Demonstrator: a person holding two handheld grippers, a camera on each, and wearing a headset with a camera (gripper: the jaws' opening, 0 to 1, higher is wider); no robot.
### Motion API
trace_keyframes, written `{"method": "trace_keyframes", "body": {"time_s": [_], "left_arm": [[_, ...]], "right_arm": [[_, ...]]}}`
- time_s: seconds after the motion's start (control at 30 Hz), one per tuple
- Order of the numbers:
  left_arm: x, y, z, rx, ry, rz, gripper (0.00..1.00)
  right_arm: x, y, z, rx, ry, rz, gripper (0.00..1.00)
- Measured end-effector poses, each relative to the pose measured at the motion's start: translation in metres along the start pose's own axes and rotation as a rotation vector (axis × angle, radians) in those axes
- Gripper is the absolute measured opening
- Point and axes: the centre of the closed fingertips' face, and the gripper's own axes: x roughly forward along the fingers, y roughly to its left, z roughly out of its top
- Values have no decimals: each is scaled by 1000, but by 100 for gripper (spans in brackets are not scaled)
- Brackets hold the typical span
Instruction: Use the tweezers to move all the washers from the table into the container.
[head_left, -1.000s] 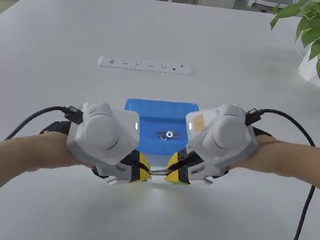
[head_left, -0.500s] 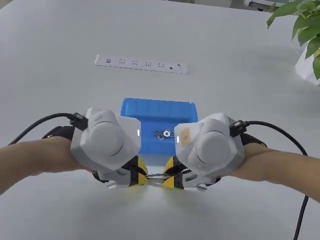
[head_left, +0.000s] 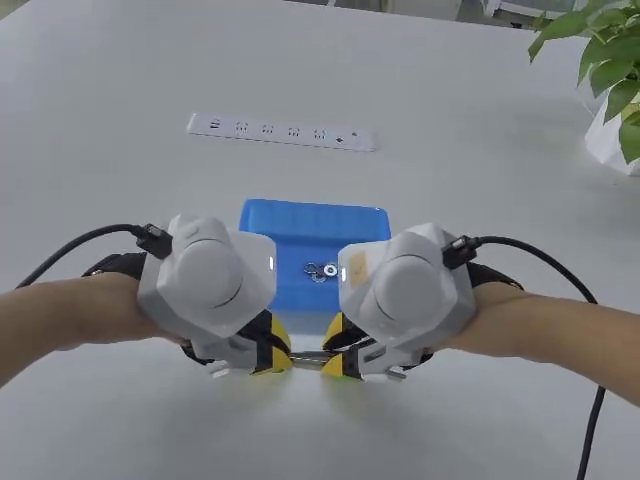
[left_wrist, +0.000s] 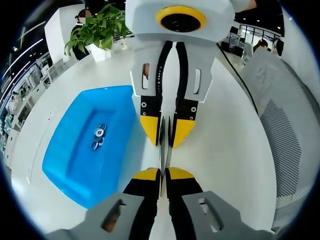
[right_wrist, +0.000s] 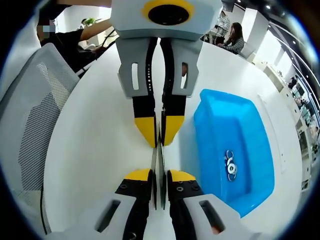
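A pair of thin metal tweezers (head_left: 306, 357) spans the short gap between my two grippers, which face each other tip to tip near the table's front. My left gripper (head_left: 272, 358) is shut on one end of the tweezers (left_wrist: 162, 150). My right gripper (head_left: 338, 362) is shut on the other end of the tweezers (right_wrist: 159, 155). Just beyond them stands the blue container (head_left: 310, 212), holding several washers (head_left: 322, 271) in a small cluster. From the left gripper (left_wrist: 162, 175) the container (left_wrist: 65, 150) and washers (left_wrist: 97, 137) lie to the left. From the right gripper (right_wrist: 159, 176) the container (right_wrist: 250, 125) and washers (right_wrist: 230, 164) lie to the right.
A white power strip (head_left: 285, 132) lies on the table beyond the container. A potted plant (head_left: 600, 60) stands at the far right corner. A mesh chair (left_wrist: 285, 135) stands off the table's near edge. Cables trail from both grippers.
My right gripper has moved left, toward the left one, and the gap between their tips has narrowed. The tweezers stay held between them. The head view has shifted slightly.
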Motion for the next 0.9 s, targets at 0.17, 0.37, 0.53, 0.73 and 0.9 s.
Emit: {"method": "trace_keyframes", "body": {"time_s": [0.17,0.37,0.53,0.73,0.9], "left_arm": [[-4,-1,-1,-26,0,6,16],[-33,8,18,-182,-170,90,19],[-59,9,27,-232,-284,172,36],[-83,-3,32,-271,-359,227,69],[-100,-10,26,-292,-364,256,79]], "right_arm": [[-2,-4,-2,62,-13,-11,18],[-26,-1,-1,241,-135,-37,23],[-46,0,-5,302,-216,-104,31],[-81,-2,7,387,-392,-189,49],[-106,-2,10,386,-457,-244,60]]}}
